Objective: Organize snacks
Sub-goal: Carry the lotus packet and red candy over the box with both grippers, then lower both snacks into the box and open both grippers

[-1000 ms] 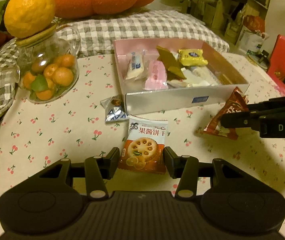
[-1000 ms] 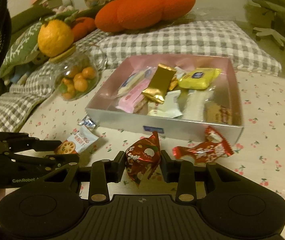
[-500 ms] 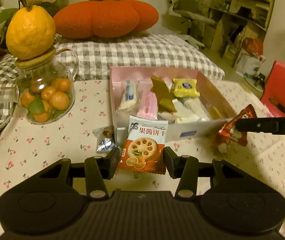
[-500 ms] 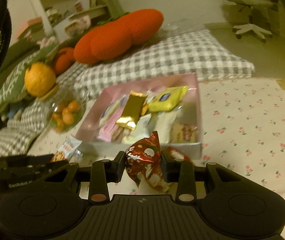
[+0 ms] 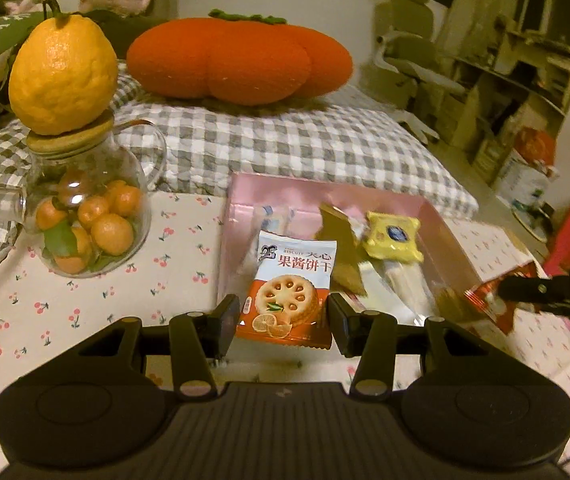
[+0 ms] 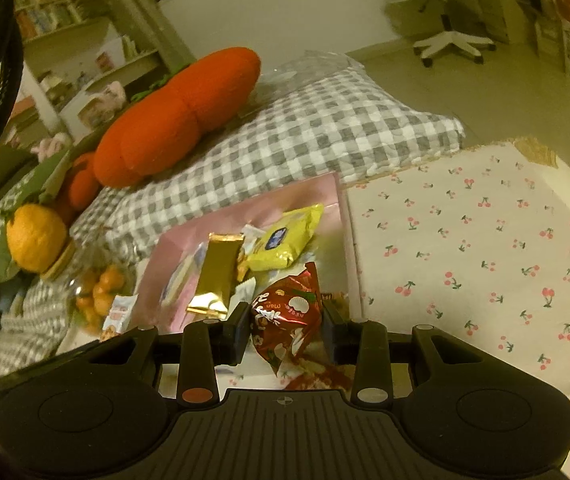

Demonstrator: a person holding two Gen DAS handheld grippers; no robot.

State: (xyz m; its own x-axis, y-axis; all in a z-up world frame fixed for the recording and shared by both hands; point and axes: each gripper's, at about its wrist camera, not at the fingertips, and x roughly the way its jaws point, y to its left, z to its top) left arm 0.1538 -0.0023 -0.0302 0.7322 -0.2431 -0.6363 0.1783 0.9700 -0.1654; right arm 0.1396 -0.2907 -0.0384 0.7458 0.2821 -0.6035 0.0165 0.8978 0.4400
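Squarely between jaws: biscuit packet (image 5: 287, 294)

Your right gripper (image 6: 287, 326) clamps a red snack packet (image 6: 285, 320) just in front of the pink box (image 6: 245, 210); gold bar (image 6: 217, 272) and yellow packet (image 6: 285, 244) lie inside the box.

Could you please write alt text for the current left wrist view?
The left gripper holds an orange-and-white biscuit packet before a pink snack box on a cherry-print tablecloth. A glass jar of small oranges stands left.
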